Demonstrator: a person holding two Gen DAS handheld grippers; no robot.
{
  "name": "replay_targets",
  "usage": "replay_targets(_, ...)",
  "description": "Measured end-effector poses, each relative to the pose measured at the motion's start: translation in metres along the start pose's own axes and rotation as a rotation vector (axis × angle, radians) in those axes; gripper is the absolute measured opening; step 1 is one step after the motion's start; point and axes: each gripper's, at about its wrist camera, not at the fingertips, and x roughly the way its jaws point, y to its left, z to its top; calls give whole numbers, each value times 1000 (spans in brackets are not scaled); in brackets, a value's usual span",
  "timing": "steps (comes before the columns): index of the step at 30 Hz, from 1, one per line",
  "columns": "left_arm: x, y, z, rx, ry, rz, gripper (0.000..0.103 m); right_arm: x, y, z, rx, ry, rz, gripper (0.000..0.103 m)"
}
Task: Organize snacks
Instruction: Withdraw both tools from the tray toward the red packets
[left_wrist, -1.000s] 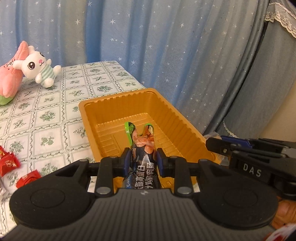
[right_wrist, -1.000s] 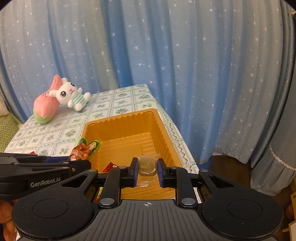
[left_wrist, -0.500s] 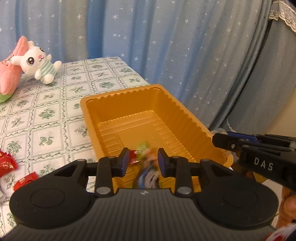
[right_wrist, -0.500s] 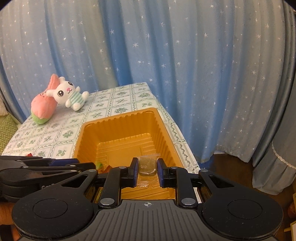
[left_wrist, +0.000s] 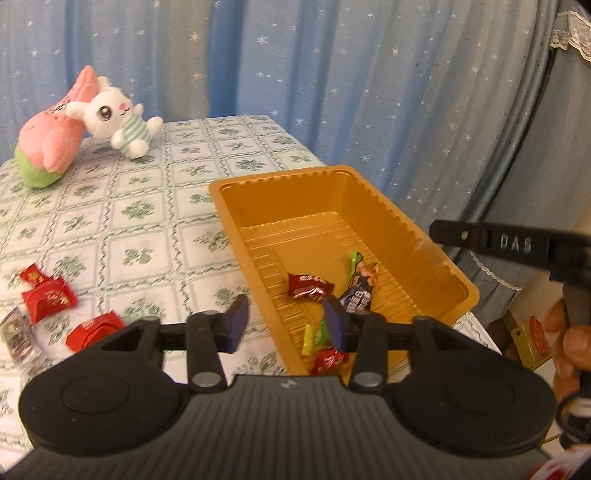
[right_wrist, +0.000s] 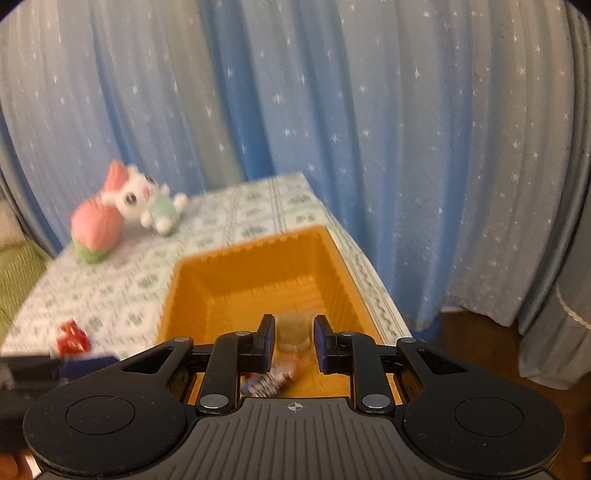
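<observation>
The orange tray (left_wrist: 402, 225) holds wrapped snacks (left_wrist: 309, 286) seen sharply only by the left gripper (left_wrist: 284, 322), jaws spread empty, while the right gripper (right_wrist: 294, 336), jaws parted, blurs a clear packet (right_wrist: 293, 329) between them above the checkered tablecloth (left_wrist: 155, 206) before blue curtains (left_wrist: 332, 74).

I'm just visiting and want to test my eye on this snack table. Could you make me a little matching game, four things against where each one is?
Things:
1. white bunny plush
2. dark blue snack stick
3. red square candy
4. left gripper

Places:
A. on the tablecloth, left of the tray
B. at the far end of the table, leaning on the pink plush
C. lying inside the orange tray
D. open, over the tray's near left rim

Pairs: 1-B, 2-C, 3-A, 4-D
</observation>
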Motion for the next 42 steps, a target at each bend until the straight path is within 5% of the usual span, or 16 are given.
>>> replay_targets(3,-7,5,-5,-29,5,5,57,-1,-5,3,36,-4,-1,59)
replay_targets(4,-10,6,-6,-34,2,10,63,-5,-7,2,46,-17,3,61)
replay_targets(21,-85,38,-53,-152,-28,91,99,-76,20,-36,76,25,0,61)
replay_targets(42,-182,126,-103,-271,-96,300,102,-95,128,-81,-40,100,140,61)
